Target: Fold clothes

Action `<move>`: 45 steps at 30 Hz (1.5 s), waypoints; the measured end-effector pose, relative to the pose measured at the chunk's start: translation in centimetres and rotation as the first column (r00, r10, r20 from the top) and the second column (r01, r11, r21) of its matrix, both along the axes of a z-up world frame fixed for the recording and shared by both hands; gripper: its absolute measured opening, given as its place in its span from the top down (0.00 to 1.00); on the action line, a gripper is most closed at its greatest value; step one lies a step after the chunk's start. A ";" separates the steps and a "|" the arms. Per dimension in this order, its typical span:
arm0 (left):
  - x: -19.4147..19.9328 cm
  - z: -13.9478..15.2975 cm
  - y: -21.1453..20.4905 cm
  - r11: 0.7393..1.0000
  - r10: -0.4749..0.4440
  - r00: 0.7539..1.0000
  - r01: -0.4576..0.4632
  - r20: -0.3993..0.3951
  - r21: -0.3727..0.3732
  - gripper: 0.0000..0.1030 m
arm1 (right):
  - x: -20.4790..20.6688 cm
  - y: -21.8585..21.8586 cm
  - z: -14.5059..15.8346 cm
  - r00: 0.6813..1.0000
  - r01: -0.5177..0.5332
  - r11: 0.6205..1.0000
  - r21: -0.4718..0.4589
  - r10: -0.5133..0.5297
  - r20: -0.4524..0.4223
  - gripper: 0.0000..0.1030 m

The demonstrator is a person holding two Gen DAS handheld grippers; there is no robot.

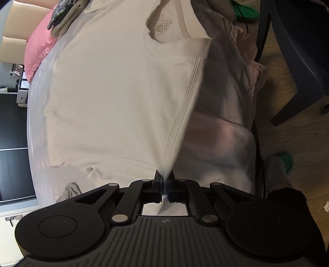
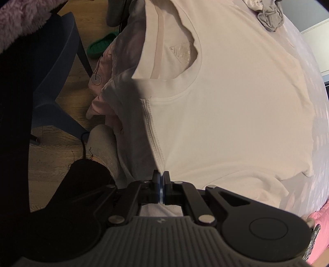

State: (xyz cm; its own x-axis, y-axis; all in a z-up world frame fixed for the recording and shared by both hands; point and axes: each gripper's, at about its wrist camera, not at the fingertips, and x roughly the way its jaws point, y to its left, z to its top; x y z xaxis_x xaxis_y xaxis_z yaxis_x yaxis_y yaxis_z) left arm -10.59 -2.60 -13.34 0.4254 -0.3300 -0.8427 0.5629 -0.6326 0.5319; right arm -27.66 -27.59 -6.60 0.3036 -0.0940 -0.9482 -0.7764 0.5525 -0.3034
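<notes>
A white T-shirt [image 1: 115, 98] lies spread on a pale bed, neck opening and printed label facing up. My left gripper [image 1: 165, 174] is shut on the shirt's stitched shoulder edge and holds it lifted off the bed. The same shirt fills the right wrist view [image 2: 236, 115]. My right gripper [image 2: 161, 174] is shut on the other end of that stitched shoulder edge, also lifted. The held edge runs taut from each gripper toward the collar.
A pink pillow [image 1: 39, 47] and a bundled dark-and-beige garment [image 1: 61, 18] lie at the bed's far side. A grey crumpled garment [image 2: 269, 18] sits beyond the shirt. A dark blue chair [image 2: 57, 82], green slippers [image 2: 100, 46] and wood floor are beside the bed.
</notes>
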 end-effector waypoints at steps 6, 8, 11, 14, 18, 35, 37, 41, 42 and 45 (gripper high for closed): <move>0.1 -2.7 0.2 0.999 0.011 1.000 -0.011 0.001 0.041 0.97 | 0.9 0.0 -2.6 1.000 0.002 1.000 -0.008 -0.003 -0.024 0.96; 0.3 -2.9 0.0 0.998 0.035 0.999 -0.034 -0.021 0.045 0.96 | 0.8 0.3 -2.9 0.999 -0.015 1.000 -0.015 0.015 -0.034 0.89; 1.1 -2.3 -0.2 0.996 0.089 0.993 -0.087 -0.073 0.033 0.89 | 0.5 0.6 -2.7 0.998 -0.043 0.999 -0.009 0.042 -0.039 0.72; 1.9 -0.3 -0.5 0.990 0.141 0.978 -0.144 -0.156 -0.007 0.73 | 0.4 0.6 -1.2 0.999 -0.041 0.999 0.026 0.042 -0.013 0.67; 3.1 2.3 -0.9 0.973 0.194 0.950 -0.218 -0.243 -0.073 0.56 | 0.8 -0.1 1.1 0.997 0.023 0.997 0.074 -0.029 0.078 0.56; 16.8 10.4 -2.9 0.532 0.554 0.522 -0.821 -0.649 -0.206 0.54 | 5.7 -13.8 7.6 0.549 0.555 0.629 0.544 -0.769 0.329 0.48; 19.3 10.2 -3.0 0.405 0.604 0.419 -0.894 -0.678 -0.192 0.54 | 5.7 -17.0 8.1 0.407 0.619 0.483 0.619 -0.872 0.273 0.48; 23.9 9.0 -2.1 0.099 0.616 0.121 -0.992 -0.778 -0.076 0.54 | 5.7 -20.4 6.0 0.222 0.701 0.294 0.650 -0.956 0.193 0.48; 24.5 8.7 -1.9 0.043 0.616 0.072 -0.997 -0.784 -0.058 0.54 | 5.7 -20.8 5.4 0.188 0.713 0.251 0.654 -0.968 0.167 0.48; 25.5 8.2 -1.2 -0.052 0.634 0.019 -0.996 -0.773 -0.067 0.55 | 5.3 -22.9 3.4 0.077 0.746 0.102 0.659 -0.995 0.067 0.48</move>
